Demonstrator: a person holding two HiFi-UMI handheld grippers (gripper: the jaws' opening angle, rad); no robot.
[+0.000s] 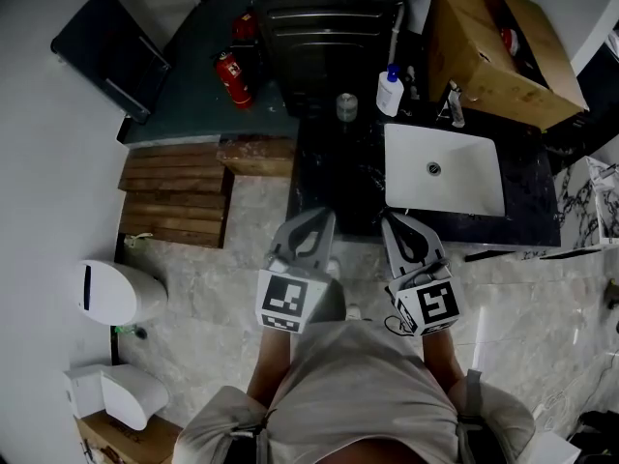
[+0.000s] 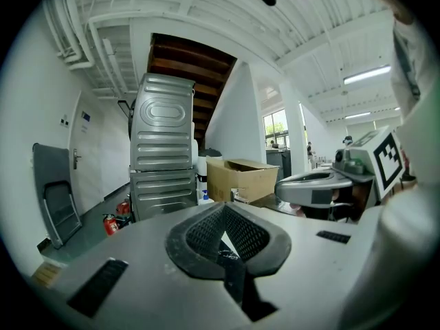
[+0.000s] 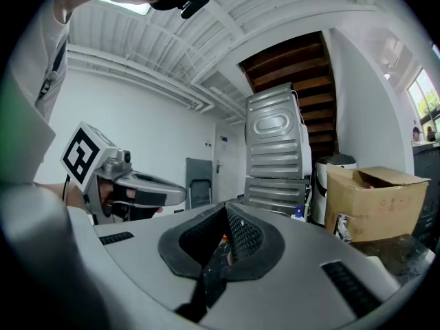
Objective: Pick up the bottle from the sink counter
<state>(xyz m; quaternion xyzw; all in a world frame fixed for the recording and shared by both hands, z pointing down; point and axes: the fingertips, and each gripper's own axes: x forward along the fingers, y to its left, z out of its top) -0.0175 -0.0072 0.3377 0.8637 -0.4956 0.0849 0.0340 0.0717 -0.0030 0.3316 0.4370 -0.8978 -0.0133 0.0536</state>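
A white bottle (image 1: 390, 92) with a blue cap stands on the dark sink counter (image 1: 334, 177), left of the faucet and behind the white basin (image 1: 443, 170). My left gripper (image 1: 308, 228) and right gripper (image 1: 404, 228) are held side by side at the counter's near edge, well short of the bottle. Both are shut with nothing between the jaws. The left gripper view has its shut tips (image 2: 221, 212) low in the middle, with the bottle (image 2: 204, 196) small and far behind them. In the right gripper view the bottle (image 3: 300, 213) is right of the shut tips (image 3: 225, 213).
A big open cardboard box (image 1: 498, 46) sits on the counter behind the basin. A small jar (image 1: 346, 106) stands left of the bottle. Stacked metal machines (image 1: 324, 27) rise behind the counter. Red fire extinguishers (image 1: 233, 78), a wooden pallet (image 1: 179, 193) and a toilet (image 1: 116, 293) lie to the left.
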